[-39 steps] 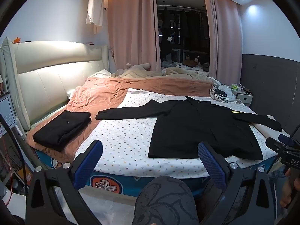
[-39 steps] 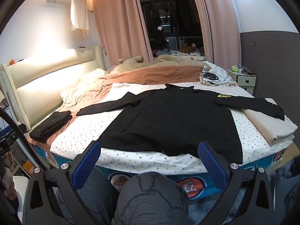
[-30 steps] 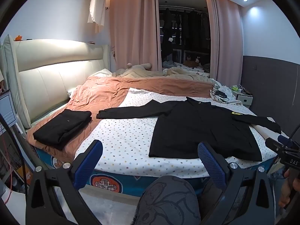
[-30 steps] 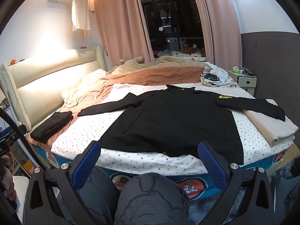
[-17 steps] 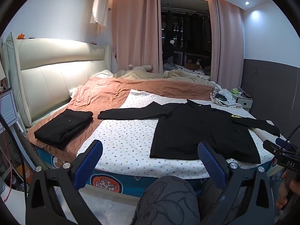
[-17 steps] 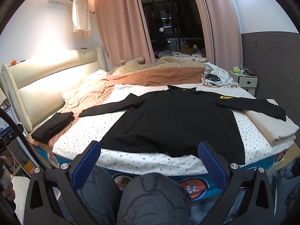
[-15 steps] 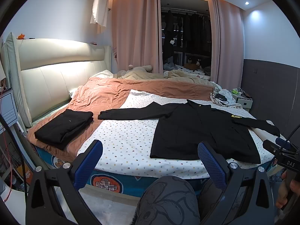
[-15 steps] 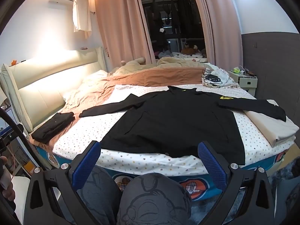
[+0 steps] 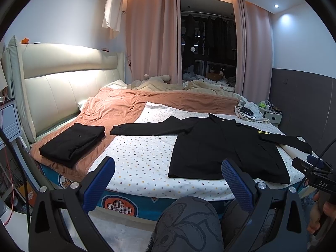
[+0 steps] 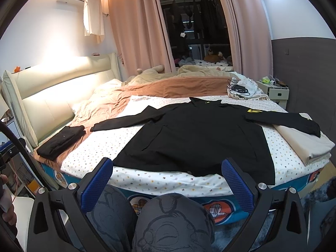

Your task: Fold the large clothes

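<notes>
- You are standing at the foot edge of the dotted-sheet bed point(image 10: 134, 180) with the fold not yet begun; the large black long-sleeved jacket point(image 10: 195, 138) is lying flat there, sleeves spread toward both side edges.
- Next, I judge, you are needing to reach a sleeve or hem corner and pinch it.
- Your left gripper point(image 9: 168, 176) and right gripper point(image 10: 168, 174) are hovering short of the bed, level, jaws wide and empty.
- A folded black garment point(image 9: 72, 141) is sitting near the left corner.

"DAS" stands on the right gripper point(image 9: 319, 181) body.
</notes>
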Available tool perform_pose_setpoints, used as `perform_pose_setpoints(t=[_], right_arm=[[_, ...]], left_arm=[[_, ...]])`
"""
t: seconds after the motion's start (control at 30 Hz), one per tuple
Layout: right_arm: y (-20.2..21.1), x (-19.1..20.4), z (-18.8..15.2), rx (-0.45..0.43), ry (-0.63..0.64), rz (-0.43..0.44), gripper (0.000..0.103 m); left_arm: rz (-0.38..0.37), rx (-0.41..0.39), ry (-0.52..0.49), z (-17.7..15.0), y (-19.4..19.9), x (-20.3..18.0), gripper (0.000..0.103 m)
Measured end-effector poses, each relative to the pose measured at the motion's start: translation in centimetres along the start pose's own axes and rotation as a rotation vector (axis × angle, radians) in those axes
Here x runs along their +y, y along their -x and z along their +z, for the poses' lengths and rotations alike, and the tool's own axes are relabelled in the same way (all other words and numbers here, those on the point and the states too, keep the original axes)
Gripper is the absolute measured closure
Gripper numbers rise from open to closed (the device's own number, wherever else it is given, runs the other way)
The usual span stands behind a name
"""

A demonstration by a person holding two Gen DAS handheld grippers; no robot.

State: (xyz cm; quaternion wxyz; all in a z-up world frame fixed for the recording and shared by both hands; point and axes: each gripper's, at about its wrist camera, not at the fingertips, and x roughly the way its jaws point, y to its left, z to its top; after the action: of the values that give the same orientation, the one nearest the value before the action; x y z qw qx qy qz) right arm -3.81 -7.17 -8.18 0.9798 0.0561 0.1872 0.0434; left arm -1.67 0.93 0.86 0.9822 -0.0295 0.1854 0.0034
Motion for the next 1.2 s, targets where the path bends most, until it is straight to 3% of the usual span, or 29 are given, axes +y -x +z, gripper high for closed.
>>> perform_pose_setpoints(t=[1.2], right_arm=[[0.8, -0.1, -0.6, -0.028, -0.013, -0.020, 0.000]], left_arm=[[-0.013, -0.017, 0.014, -0.2, 1.4, 0.3, 0.000]])
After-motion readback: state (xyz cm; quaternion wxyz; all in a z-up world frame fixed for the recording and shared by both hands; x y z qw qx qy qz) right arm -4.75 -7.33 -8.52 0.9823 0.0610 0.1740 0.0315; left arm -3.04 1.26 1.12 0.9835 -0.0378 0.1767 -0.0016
